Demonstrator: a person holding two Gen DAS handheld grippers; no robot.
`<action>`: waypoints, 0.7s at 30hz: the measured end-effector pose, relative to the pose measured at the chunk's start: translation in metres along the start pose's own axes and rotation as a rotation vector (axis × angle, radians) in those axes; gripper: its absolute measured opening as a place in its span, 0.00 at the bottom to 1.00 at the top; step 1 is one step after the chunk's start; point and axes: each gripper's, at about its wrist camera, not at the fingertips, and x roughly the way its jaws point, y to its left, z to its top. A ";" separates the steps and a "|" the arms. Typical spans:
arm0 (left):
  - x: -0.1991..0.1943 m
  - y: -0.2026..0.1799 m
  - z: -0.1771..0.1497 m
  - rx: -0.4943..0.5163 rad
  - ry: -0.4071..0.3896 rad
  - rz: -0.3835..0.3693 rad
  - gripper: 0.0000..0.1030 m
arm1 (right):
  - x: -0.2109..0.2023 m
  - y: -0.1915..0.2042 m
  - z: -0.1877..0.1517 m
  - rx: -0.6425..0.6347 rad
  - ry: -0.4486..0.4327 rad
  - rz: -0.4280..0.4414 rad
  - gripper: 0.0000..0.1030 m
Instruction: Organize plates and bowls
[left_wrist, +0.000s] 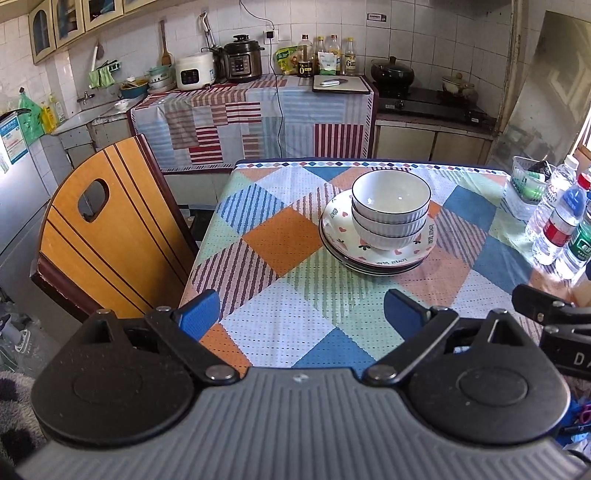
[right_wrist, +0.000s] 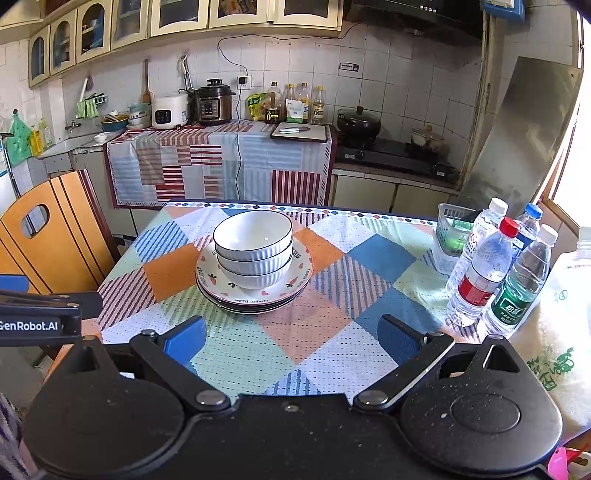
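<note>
Left wrist view: left hand-held gripper (left_wrist: 301, 314) and right hand-held gripper (right_wrist: 293, 341) released, empty, near the stacked bowls (left_wrist: 390, 214) on plates (left_wrist: 376, 254). Best gripped by the top bowl's rim, lifted straight.

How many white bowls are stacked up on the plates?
3. The white ribbed bowls with dark rims sit nested: top bowl, middle bowl, bottom bowl, all on the heart-patterned plates on the table. Another could hide inside; I can't tell.

Three nested bowls (left_wrist: 390, 212) are sitting on stacked plates (left_wrist: 376, 245), perhaps three, at one o'clock on the bench (left_wrist: 280, 288); the left hand-held gripper (left_wrist: 301, 314) is hovering wide apart.
</note>
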 end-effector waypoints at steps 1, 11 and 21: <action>0.000 0.000 0.000 0.001 -0.003 0.001 0.94 | 0.000 0.000 0.000 0.000 0.000 0.000 0.98; -0.001 0.000 -0.003 0.004 0.000 -0.002 0.94 | 0.001 -0.002 -0.002 0.010 0.012 -0.004 0.98; 0.001 0.001 -0.005 0.011 0.005 0.011 0.94 | 0.005 -0.003 -0.004 0.019 0.023 -0.009 0.98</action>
